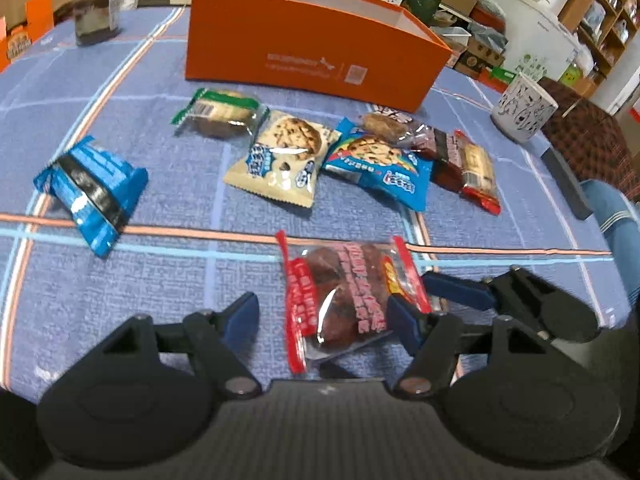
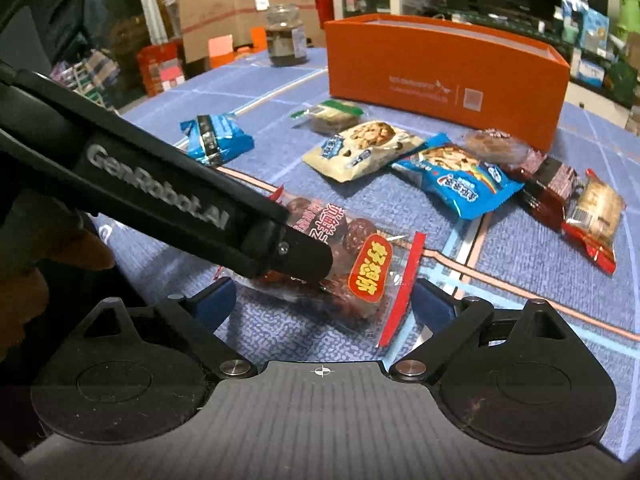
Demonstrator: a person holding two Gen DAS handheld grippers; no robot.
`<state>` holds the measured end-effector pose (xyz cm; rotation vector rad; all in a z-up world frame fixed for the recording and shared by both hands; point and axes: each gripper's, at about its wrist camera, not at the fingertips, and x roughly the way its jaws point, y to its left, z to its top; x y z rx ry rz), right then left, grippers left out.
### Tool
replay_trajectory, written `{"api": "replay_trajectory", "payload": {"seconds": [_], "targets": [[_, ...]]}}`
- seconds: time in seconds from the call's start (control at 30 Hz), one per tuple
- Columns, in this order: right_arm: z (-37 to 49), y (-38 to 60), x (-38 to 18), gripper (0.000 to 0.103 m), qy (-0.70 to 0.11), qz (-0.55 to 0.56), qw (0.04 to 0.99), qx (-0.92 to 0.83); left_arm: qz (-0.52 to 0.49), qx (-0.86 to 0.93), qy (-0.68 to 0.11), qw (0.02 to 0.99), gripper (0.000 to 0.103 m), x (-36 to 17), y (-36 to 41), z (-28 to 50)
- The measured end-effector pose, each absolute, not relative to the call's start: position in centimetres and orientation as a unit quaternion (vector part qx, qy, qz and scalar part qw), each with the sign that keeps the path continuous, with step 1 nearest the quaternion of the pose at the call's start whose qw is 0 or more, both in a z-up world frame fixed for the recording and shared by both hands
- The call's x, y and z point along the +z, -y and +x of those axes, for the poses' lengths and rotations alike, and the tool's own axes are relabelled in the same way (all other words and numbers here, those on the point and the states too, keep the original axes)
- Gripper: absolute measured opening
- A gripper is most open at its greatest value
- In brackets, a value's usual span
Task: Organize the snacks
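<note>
A clear red-edged packet of dried dates (image 1: 340, 300) lies on the blue cloth between the fingers of both grippers. My left gripper (image 1: 324, 316) is open around it; my right gripper (image 2: 324, 300) is open too, with the packet (image 2: 360, 276) between its fingers. The left gripper's black body (image 2: 160, 188) crosses the right wrist view and covers part of the packet. Further off lie a blue wafer pack (image 1: 92, 192), a green cookie pack (image 1: 220, 114), a cream cookie bag (image 1: 280, 156), a blue cookie bag (image 1: 380, 164) and red-brown packs (image 1: 464, 164). An orange box (image 1: 312, 48) stands open behind them.
A dark glass jar (image 1: 98, 12) stands at the back left of the table. A white patterned cup (image 1: 522, 106) stands at the right, near a dark flat block (image 1: 566, 184) at the table edge. Shelves and cartons fill the room behind.
</note>
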<state>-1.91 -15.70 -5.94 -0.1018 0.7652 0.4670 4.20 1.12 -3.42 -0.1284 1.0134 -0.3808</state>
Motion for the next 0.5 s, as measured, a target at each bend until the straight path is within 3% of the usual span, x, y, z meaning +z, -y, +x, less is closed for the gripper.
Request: {"api": "replay_trajectory", "payload": {"seconds": [0.2, 0.27, 0.33, 0.5], "targets": [[-1.1, 16.2, -6.1, 0.085, -0.372, -0.033, 0.901, 0.218, -0.065, -0.178, -0.487, 0.853, 0.066, -3.7, -1.0, 4.8], [-1.0, 15.7, -6.1, 0.078, -0.369, -0.043, 0.902, 0.219, -0.057, -0.176, -0.485, 0.855, 0.062, -4.0, -0.7, 4.8], [-1.1, 15.5, -6.0, 0.057, -0.362, -0.049, 0.904, 0.224, -0.060, -0.183, -0.483, 0.854, 0.053, -3.9, -0.9, 4.7], [-1.8, 16.1, -5.4, 0.049, -0.347, -0.038, 0.909, 0.227, -0.089, -0.196, -0.475, 0.853, 0.050, -3.3, -1.7, 4.4]]}}
